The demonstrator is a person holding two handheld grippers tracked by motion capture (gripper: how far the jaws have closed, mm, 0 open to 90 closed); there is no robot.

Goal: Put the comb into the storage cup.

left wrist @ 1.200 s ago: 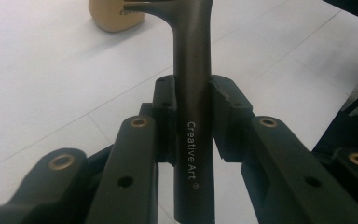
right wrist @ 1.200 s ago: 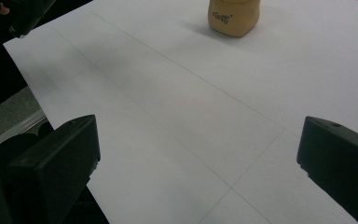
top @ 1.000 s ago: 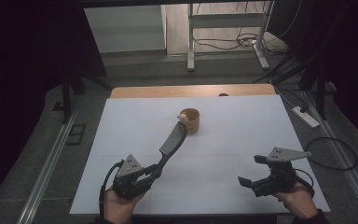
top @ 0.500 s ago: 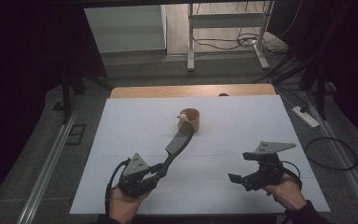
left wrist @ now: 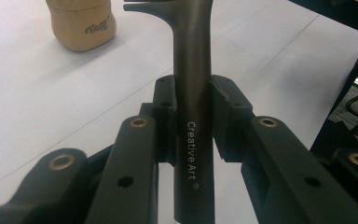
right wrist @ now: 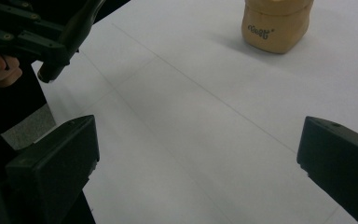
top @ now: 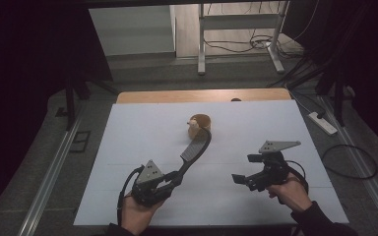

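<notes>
My left gripper (top: 175,178) (left wrist: 192,100) is shut on the handle of a dark grey flat-headed tool (top: 195,147) (left wrist: 192,84) marked "Creative Art". The tool slants up and away, and its wide head ends just in front of a tan wooden cup (top: 200,125) (left wrist: 80,23) (right wrist: 275,23) at the table's middle. Something pale shows at the cup's rim. My right gripper (top: 244,170) (right wrist: 196,154) hovers open over the table's right front with nothing between its jaws. In the right gripper view the left gripper (right wrist: 23,32) and the tool's handle end (right wrist: 67,44) appear at upper left.
The white tabletop (top: 128,142) has a bare wooden strip (top: 167,96) along its far edge. A power strip (top: 322,123) and cables lie on the floor to the right. A metal frame (top: 202,44) stands beyond the table.
My left gripper has carried the tool a little to the right, bringing its head nearer the cup. My right gripper has shifted left, toward the table's middle.
</notes>
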